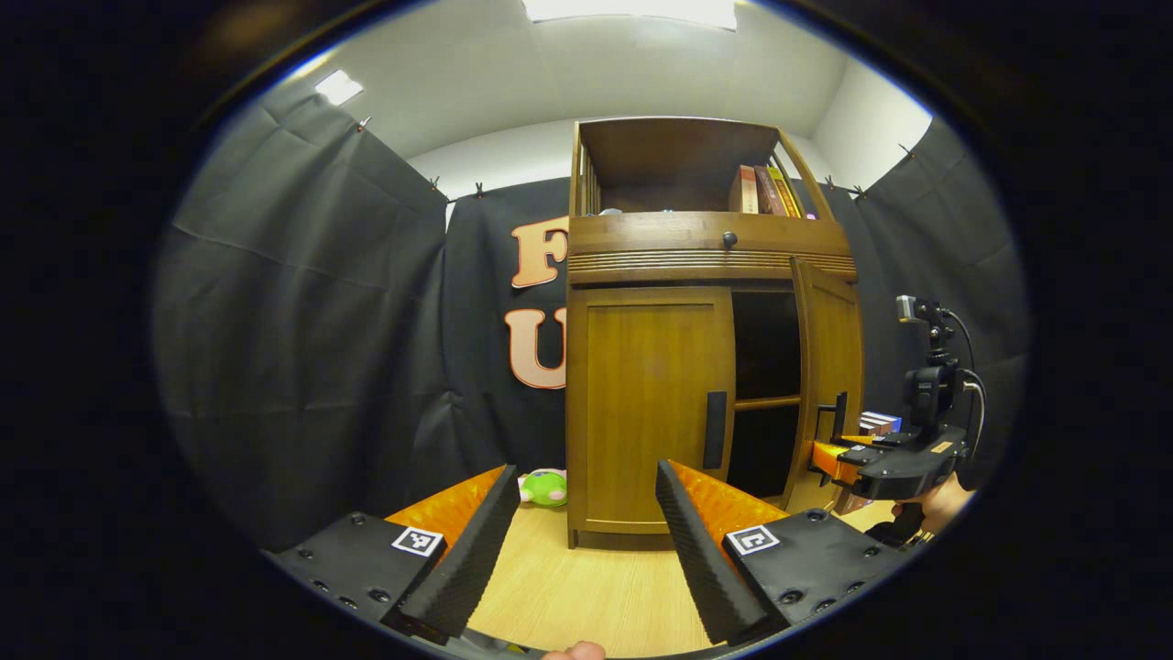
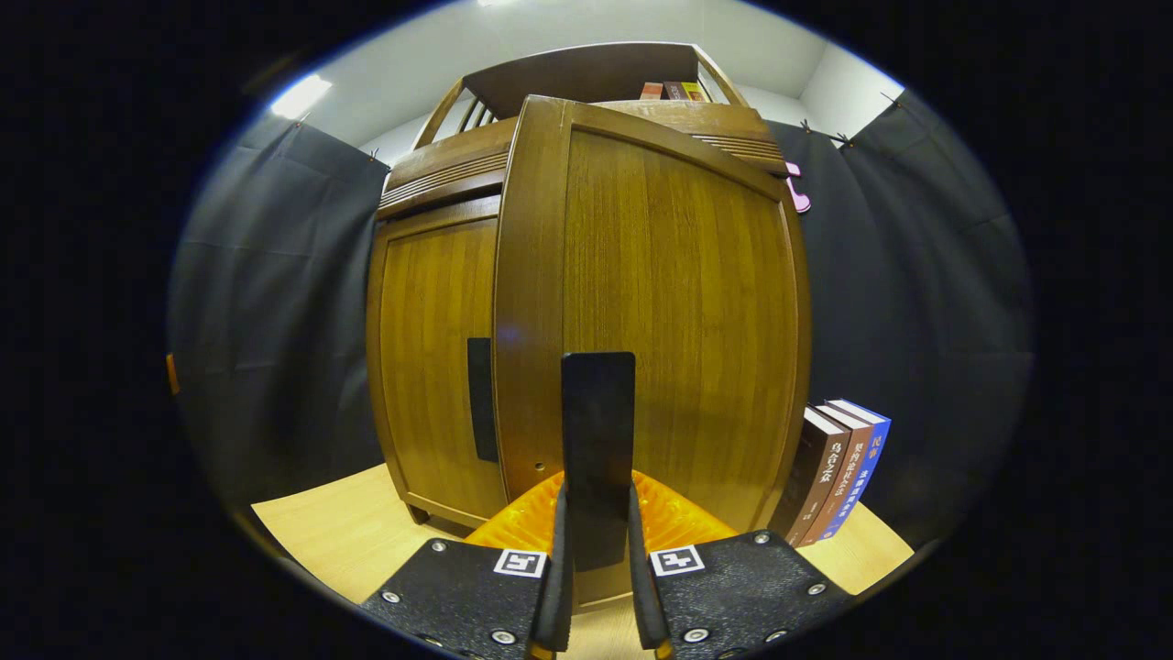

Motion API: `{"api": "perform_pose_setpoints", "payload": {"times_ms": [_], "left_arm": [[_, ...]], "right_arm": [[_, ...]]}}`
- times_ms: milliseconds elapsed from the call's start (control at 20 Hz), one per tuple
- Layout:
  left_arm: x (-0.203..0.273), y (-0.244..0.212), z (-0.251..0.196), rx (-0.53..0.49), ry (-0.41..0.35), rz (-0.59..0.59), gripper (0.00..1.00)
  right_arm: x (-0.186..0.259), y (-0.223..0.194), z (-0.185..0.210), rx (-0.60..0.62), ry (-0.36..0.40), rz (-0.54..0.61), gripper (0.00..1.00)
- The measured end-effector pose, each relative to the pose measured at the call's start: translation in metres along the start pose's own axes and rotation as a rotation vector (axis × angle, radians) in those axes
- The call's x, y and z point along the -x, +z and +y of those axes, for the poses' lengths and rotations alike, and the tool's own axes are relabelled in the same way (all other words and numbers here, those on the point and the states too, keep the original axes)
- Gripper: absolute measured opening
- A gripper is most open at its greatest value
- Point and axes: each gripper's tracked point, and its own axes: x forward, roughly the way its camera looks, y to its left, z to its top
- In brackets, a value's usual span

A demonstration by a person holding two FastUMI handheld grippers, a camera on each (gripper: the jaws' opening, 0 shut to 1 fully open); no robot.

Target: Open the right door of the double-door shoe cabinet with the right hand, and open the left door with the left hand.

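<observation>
Cabinet is standing on the wood floor against the cloth wall. Right door is hanging swung out, showing dark shelves behind it; left door is sitting flush, its handle free. Right gripper is clamping the right door's handle between both fingers. Left gripper is hovering short of the cabinet, fingers spread wide on nothing.

Risks, as judged: books are leaning just beside the cabinet on the hinge side, so a wider swing could be knocking them over. The slim handle could be slipping from the pinch if the pull strays off the door's arc. Left gripper is sitting low of its handle; closing there would be missing it.

Doors are looking glossy brown, framed panels, handles dark upright bars.
</observation>
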Motion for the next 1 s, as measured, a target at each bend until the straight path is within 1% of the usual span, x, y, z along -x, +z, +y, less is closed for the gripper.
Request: {"api": "perform_pose_setpoints", "payload": {"times_ms": [150,200,250,300,350,400,500,600,650,700,750,800,850,900,950,1000], "left_arm": [[-0.003,0.0,-0.011,0.007,-0.014,0.001,0.95],[-0.003,-0.002,-0.015,0.011,-0.019,0.003,0.97],[-0.003,-0.002,-0.019,0.015,-0.024,0.004,0.97],[-0.002,-0.003,-0.022,0.018,-0.027,0.005,0.97],[-0.003,-0.004,-0.026,0.02,-0.031,0.007,0.97],[-0.004,-0.006,-0.029,0.023,-0.035,0.008,0.95],[-0.004,-0.008,-0.035,0.026,-0.041,0.009,0.95],[-0.005,-0.01,-0.039,0.028,-0.044,0.01,0.95],[-0.006,-0.01,-0.041,0.03,-0.046,0.011,0.95],[-0.006,-0.011,-0.043,0.034,-0.049,0.012,0.95],[-0.006,-0.011,-0.045,0.037,-0.051,0.012,0.95],[-0.007,-0.012,-0.047,0.037,-0.053,0.012,0.95],[-0.007,-0.012,-0.049,0.035,-0.055,0.011,0.95],[-0.008,-0.012,-0.051,0.032,-0.057,0.01,0.95],[-0.01,-0.013,-0.052,0.03,-0.059,0.009,0.95],[-0.009,-0.013,-0.053,0.029,-0.061,0.009,0.94]], "right_arm": [[0.013,0.0,-0.011,-0.006,0.003,-0.004,0.36],[0.017,0.0,-0.014,-0.004,-0.003,-0.002,0.27],[0.023,-0.001,-0.018,-0.001,-0.009,-0.002,0.27],[0.028,-0.001,-0.023,0.002,-0.014,-0.001,0.36],[0.033,-0.001,-0.027,0.002,-0.018,0.001,0.27],[0.038,-0.001,-0.032,0.001,-0.023,0.004,0.27],[0.049,0.0,-0.043,0.011,-0.037,0.014,0.27],[0.057,-0.002,-0.054,0.007,-0.049,0.022,0.32],[0.06,-0.002,-0.059,0.001,-0.053,0.025,0.22],[0.066,-0.003,-0.066,-0.003,-0.055,0.028,0.31],[0.071,-0.006,-0.071,-0.001,-0.06,0.031,0.21],[0.074,-0.007,-0.075,0.007,-0.066,0.033,0.3],[0.076,-0.007,-0.081,0.017,-0.075,0.035,0.2],[0.079,-0.007,-0.088,0.025,-0.089,0.036,0.19],[0.082,-0.008,-0.097,0.031,-0.102,0.037,0.29],[0.086,-0.008,-0.105,0.029,-0.115,0.037,0.28]]}}
